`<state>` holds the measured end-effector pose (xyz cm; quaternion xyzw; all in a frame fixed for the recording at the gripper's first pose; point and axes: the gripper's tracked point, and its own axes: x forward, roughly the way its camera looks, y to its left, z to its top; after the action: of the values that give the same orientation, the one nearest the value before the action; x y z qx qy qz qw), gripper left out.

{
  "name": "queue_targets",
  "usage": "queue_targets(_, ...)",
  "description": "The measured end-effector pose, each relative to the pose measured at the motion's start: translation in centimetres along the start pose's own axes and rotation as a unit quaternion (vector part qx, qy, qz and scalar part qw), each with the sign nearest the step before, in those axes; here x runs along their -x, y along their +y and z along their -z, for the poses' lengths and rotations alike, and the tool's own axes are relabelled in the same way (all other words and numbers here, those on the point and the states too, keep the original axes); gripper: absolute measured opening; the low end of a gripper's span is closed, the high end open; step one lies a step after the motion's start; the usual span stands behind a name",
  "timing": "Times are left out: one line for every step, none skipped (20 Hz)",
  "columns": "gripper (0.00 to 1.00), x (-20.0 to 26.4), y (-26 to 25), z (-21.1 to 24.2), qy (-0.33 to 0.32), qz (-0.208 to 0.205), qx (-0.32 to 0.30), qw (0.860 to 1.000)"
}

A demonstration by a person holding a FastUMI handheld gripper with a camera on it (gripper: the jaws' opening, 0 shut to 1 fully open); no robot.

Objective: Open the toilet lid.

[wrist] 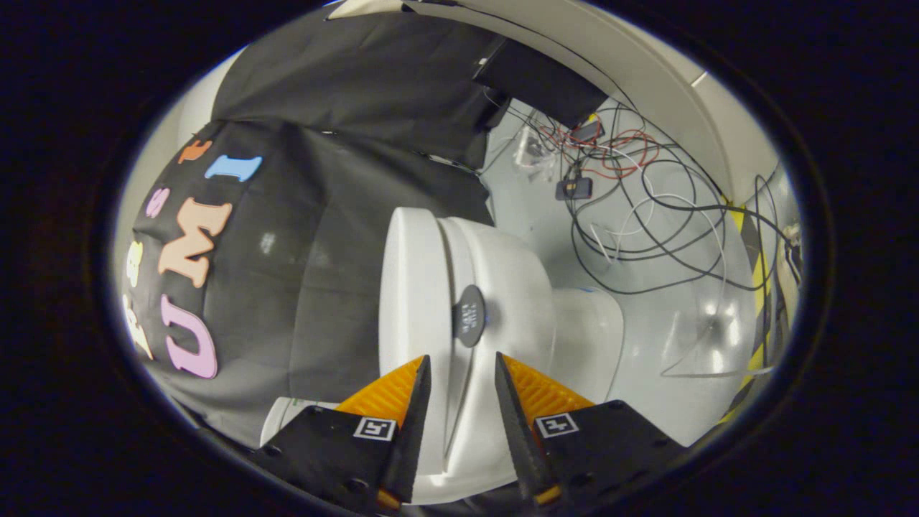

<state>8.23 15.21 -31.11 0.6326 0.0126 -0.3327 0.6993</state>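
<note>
The view is rolled on its side, so the floor lies to the right. A white toilet stands just ahead of me, its lid (409, 287) a flat slab lying down on the bowl (513, 287). A dark round disc (469, 316) sits at the seam between lid and bowl. My gripper (462, 362) is open, its fingers set either side of that seam at the toilet's front edge. One finger (420, 388) lies over the lid side, the other (506, 391) over the bowl side. I cannot tell whether either one touches.
The black cloth wall (309, 237) hangs behind the toilet. The pedestal (585, 337) meets a pale glossy floor (682, 330). Tangled cables (632, 194) and small boxes lie there. Yellow-black tape (761, 287) marks the floor's edge. A white object (287, 416) sits beside the lid-side finger.
</note>
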Motion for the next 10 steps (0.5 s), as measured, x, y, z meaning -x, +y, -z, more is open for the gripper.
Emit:
queue_targets(0.56,0.0,0.2,-0.1,0.005,-0.005,-0.005,1.0)
queue_targets(0.56,0.1,0.9,-0.8,-0.002,-0.016,-0.013,1.0)
queue_targets(0.56,-0.2,1.4,-1.6,-0.011,-0.03,-0.026,0.999)
queue_targets(0.56,-0.4,1.8,-2.5,-0.02,-0.041,-0.038,0.998)
queue_targets(0.56,-0.8,1.4,-3.2,-0.026,-0.037,-0.049,0.998)
queue_targets(0.44,-1.3,0.5,-3.4,-0.023,-0.022,-0.053,0.998)
queue_targets(0.32,-1.7,-0.2,-3.7,-0.017,-0.017,-0.061,0.998)
queue_targets(0.2,-1.8,0.1,-3.6,-0.009,-0.026,-0.07,0.997)
queue_targets(0.08,-1.7,0.3,-3.6,-0.004,-0.033,-0.078,0.996)
queue_targets(0.08,-1.6,0.5,-3.8,-0.003,-0.04,-0.078,0.996)
